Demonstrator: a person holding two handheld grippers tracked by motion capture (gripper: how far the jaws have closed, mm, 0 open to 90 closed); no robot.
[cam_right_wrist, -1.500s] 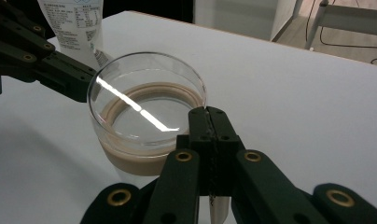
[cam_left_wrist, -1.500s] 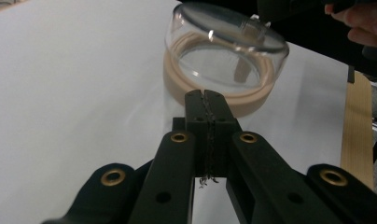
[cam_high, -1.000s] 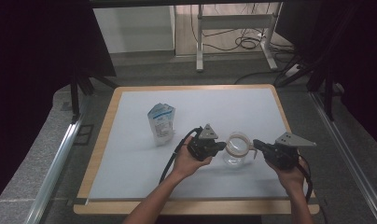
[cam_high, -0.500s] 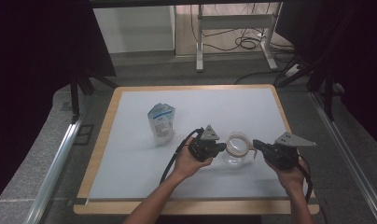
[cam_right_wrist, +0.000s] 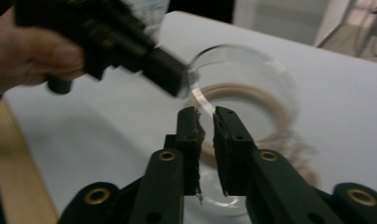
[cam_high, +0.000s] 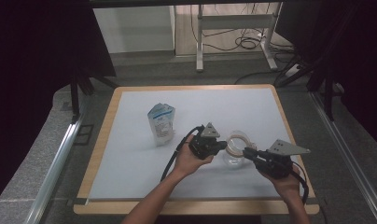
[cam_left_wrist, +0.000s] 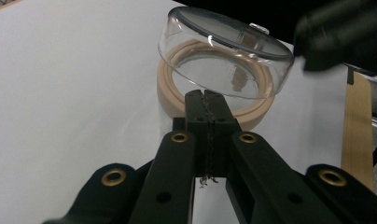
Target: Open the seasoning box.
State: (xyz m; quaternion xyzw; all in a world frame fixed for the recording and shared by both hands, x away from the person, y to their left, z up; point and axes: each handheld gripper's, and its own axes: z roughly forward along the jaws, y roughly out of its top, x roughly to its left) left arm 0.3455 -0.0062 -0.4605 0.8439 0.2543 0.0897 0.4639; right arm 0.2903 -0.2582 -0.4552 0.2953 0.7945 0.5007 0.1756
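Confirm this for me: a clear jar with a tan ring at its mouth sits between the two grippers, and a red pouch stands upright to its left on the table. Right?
Not quite. The pouch is white and blue, not red, as the high view shows. The rest holds: the clear jar with the tan ring sits between the left gripper and the right gripper, with the pouch upright to its left on the table.

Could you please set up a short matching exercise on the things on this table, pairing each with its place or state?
Things:
1. pouch
2. jar
3. left gripper
4. right gripper

Places or states:
A. fingers a narrow gap apart, having just been opening, at the jar's rim
B. clear, between the two grippers
C. stands alone on the table's left half
D. fingers pressed together at the near rim of the jar

Pairs: 1-C, 2-B, 3-D, 4-A
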